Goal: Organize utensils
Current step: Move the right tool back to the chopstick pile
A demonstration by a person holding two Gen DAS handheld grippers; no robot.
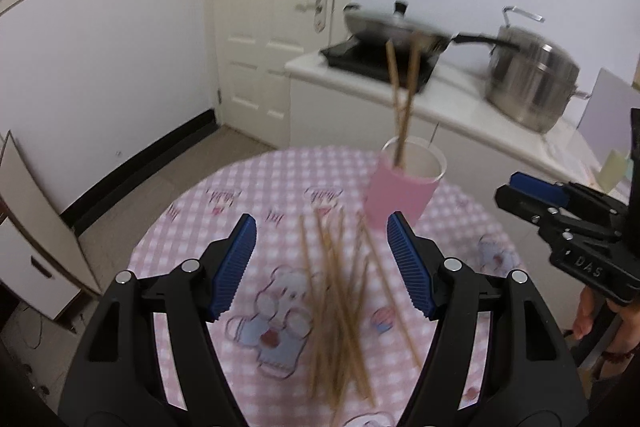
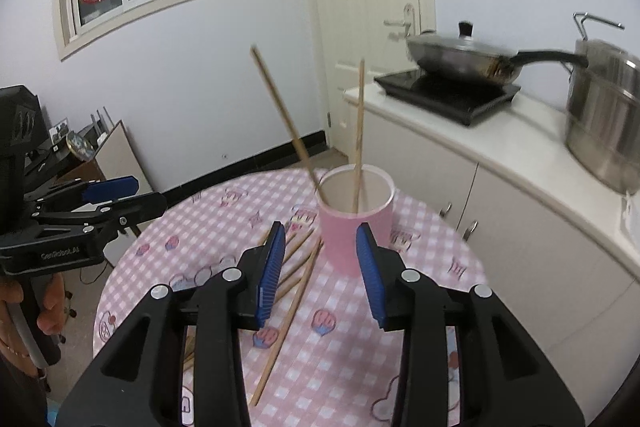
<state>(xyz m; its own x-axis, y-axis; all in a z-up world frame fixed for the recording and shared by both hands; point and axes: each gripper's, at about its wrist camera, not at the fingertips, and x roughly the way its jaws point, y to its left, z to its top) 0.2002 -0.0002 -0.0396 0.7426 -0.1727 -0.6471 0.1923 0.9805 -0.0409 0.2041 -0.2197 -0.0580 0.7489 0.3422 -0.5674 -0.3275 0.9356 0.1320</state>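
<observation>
While two chopsticks (image 2: 358, 131) stand in the pink cup (image 2: 354, 227) on the table (image 2: 440, 267), a loose pile (image 1: 340, 307) lies beside it, unsorted. Left gripper (image 1: 322, 263): jaws spread, empty, above pile. Right gripper (image 2: 320, 271): jaws spread, empty, near cup.

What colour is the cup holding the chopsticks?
Pink outside, white inside: the cup shows best in the right wrist view.

left tongs (image 1: 322, 263) gaping, empty, right tongs (image 2: 320, 271) likewise
</observation>
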